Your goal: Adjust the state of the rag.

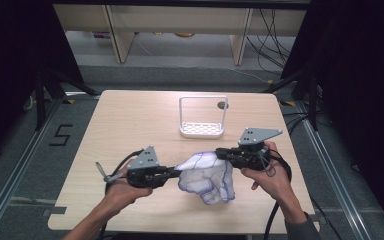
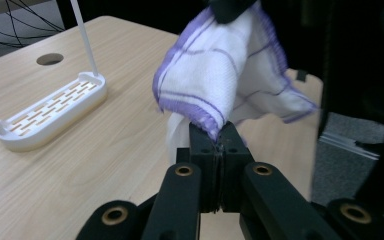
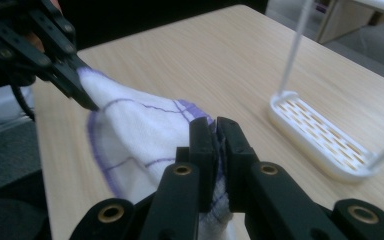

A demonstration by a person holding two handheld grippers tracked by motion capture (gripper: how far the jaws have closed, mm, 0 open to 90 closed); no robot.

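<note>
Cloth (image 1: 206,176) stretched between both grippers, lifted over the tabletop's (image 1: 130,125) near half.

The gripper views show each pair of fingers clamped on a purple-edged corner; the high view shows the left gripper (image 1: 176,171), the right gripper (image 1: 220,153) and bare wood all round, with the white rack (image 1: 203,130) standing well apart behind.

Even overhead light falls on the table (image 1: 130,125) — dark curtains flank it, shadows stay soft. Both gripper views look slightly soft; the cloth (image 2: 215,75) reads bright — the black jaws lose detail.
</note>
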